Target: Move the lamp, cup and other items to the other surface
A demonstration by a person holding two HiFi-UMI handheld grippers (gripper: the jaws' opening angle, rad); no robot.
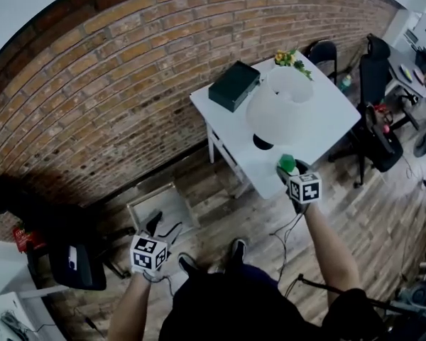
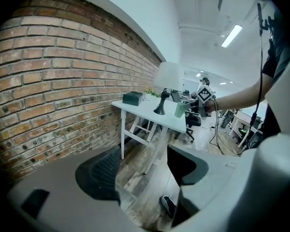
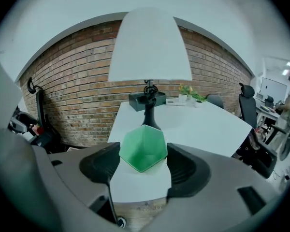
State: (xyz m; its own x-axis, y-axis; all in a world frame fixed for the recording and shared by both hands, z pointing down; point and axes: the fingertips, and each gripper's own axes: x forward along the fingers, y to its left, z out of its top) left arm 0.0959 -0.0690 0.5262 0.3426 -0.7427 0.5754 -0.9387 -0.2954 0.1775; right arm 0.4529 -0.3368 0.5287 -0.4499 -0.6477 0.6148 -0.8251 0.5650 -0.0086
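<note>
Two tongs: one in each hand, both angled downward, well apart from each other.
Right tongs: clamped on the green cup, one pad pressed against each side.
Green cup: faceted, upright between the right pads, at the near edge of the white table; resting on the top or lifted clear, cannot tell.
Lamp: straight ahead of the right tongs, just beyond the cup, standing on the table; white shade, black stem and foot.
Dark box: beyond the lamp from the right tongs, at the far left of the tabletop, near the brick wall.
Small plant: at the far edge of the table, beyond the lamp and to its right.
Left tongs: jaws wide apart, nothing between the pads, only wooden floor seen through the gap.
Shoe: low between the left jaws, on the floor.
Pale tray: on the floor just ahead of the left tongs, beside the foot of the wall.
Table from the left tongs: ahead and to the right, well apart.
Office chair: right of the right tongs, past the table's edge.
</note>
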